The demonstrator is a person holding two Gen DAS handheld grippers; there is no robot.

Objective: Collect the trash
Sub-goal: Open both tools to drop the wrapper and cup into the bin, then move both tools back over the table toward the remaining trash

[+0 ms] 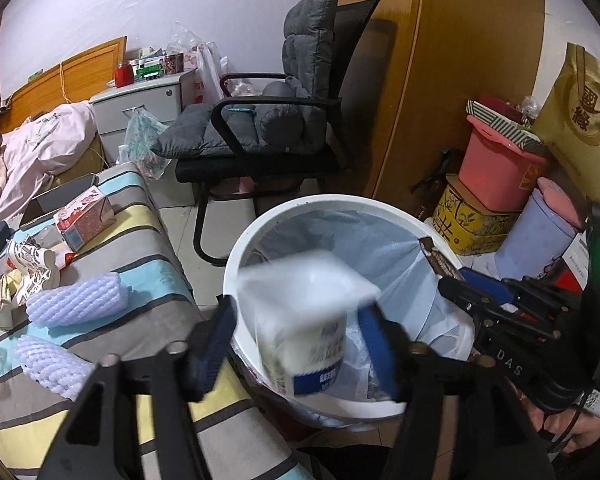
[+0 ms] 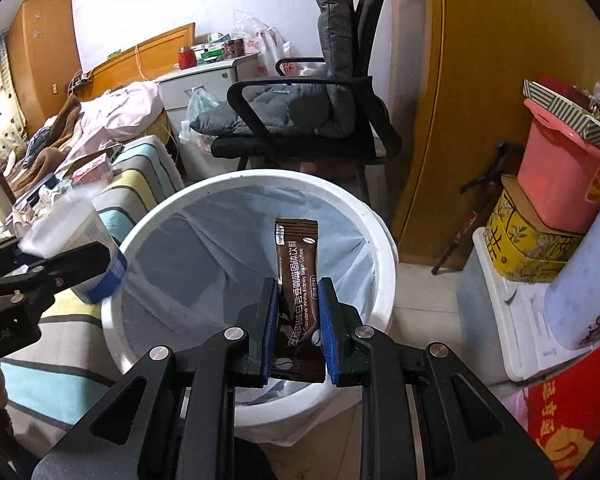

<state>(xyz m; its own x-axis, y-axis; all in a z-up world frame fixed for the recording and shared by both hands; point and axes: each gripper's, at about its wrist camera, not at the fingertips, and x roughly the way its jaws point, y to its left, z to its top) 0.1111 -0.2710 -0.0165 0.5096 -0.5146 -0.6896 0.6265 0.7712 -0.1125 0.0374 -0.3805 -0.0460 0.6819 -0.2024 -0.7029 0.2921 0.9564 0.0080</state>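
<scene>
1. Left claw (image 1: 300, 344) spread either side of a blurred white plastic yogurt cup with blue band (image 1: 304, 320) — over the round white lined bin (image 1: 384, 204).
2. Right claw (image 2: 299, 316) pinches a brown coffee-stick sachet (image 2: 298, 264) — above the bin's blue liner.

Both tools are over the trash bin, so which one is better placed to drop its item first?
Probably the right tool: its coffee sachet hangs well inside the white bin's rim. The left tool's yogurt cup sits over the near rim beside the bed, so it could catch the edge.
</scene>
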